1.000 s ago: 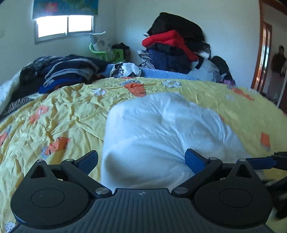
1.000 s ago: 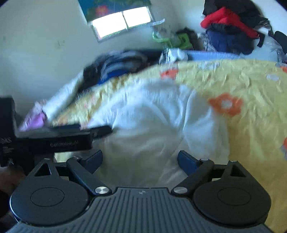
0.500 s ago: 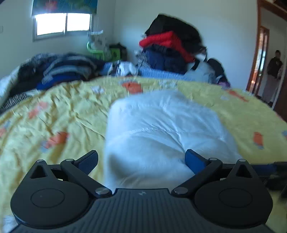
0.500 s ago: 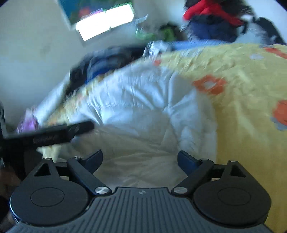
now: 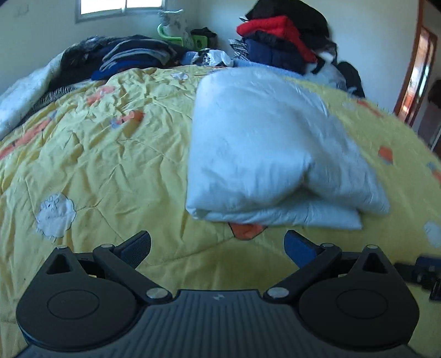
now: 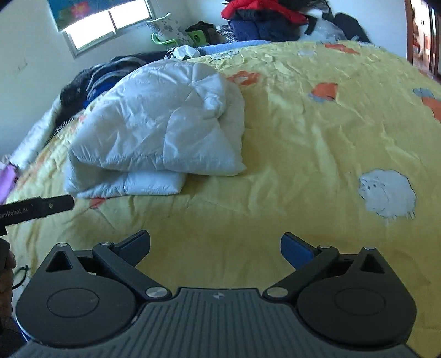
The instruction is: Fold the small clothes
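A white padded garment (image 5: pixel 264 148) lies folded in a thick bundle on the yellow bedspread (image 5: pixel 104 154). My left gripper (image 5: pixel 217 245) hovers just short of its near edge, open, with only bedspread between the fingers. In the right wrist view the same garment (image 6: pixel 160 129) lies up and to the left. My right gripper (image 6: pixel 215 243) is off to its right over bare bedspread, its jaws opening wide with nothing between them. One dark finger of the left gripper (image 6: pixel 41 208) reaches in from the left edge, close to the garment's near corner.
Folded dark clothes (image 5: pixel 132 55) are stacked at the far left of the bed. A tall pile of red, navy and black clothes (image 5: pixel 278 35) stands at the far end. A doorway (image 5: pixel 419 71) opens on the right, and a window (image 6: pixel 104 24) is in the far wall.
Both grippers have drawn back from the white garment, which was between their fingers and now lies clear ahead of them. The right gripper swung right and its jaws stand a little wider.
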Demonstrator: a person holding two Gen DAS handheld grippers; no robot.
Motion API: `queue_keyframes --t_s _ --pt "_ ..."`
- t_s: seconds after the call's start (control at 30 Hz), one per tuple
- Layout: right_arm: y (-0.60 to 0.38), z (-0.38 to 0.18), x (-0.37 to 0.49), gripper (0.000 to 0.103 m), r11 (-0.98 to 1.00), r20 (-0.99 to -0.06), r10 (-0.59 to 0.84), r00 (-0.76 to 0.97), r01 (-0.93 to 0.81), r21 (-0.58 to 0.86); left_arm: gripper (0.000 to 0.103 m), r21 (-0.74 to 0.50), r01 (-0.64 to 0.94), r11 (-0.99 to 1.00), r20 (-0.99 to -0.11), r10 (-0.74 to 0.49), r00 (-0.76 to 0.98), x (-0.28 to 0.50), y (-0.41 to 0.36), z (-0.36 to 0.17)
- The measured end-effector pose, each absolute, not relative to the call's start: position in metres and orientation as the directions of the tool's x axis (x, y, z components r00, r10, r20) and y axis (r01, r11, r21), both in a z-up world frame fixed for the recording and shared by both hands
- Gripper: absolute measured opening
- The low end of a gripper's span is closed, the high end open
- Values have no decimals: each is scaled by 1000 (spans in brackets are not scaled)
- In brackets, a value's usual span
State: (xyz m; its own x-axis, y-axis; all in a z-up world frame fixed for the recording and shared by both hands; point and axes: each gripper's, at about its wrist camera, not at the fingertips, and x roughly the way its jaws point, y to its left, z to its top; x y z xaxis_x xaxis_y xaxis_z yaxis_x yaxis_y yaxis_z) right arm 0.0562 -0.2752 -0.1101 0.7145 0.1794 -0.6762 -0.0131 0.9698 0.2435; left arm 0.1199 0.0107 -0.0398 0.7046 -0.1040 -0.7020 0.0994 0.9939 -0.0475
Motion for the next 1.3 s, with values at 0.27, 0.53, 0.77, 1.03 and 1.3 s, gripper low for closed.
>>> queue_keyframes --t_s 0.27,0.53,0.77,1.03,1.3 --pt "-250 -120 87 102 971 -713 165 681 14 238 103 -12 86 996 -702 -70 708 115 9 -49" --pt "-223 -126 90 103 996 -724 74 686 -17 86 103 -16 81 997 -729 -67 682 115 14 -62" --pt "-210 -129 85 103 1000 -726 25 688 -24 11 103 -34 82 996 -755 -79 651 116 15 -72" --pt "-209 -128 88 103 1000 -752 9 659 -6 7 103 -14 91 996 -769 -69 636 120 13 -73" --pt "-202 -132 77 103 1000 -716 -2 698 -7 -9 103 -29 81 996 -777 -73 625 118 15 -70"
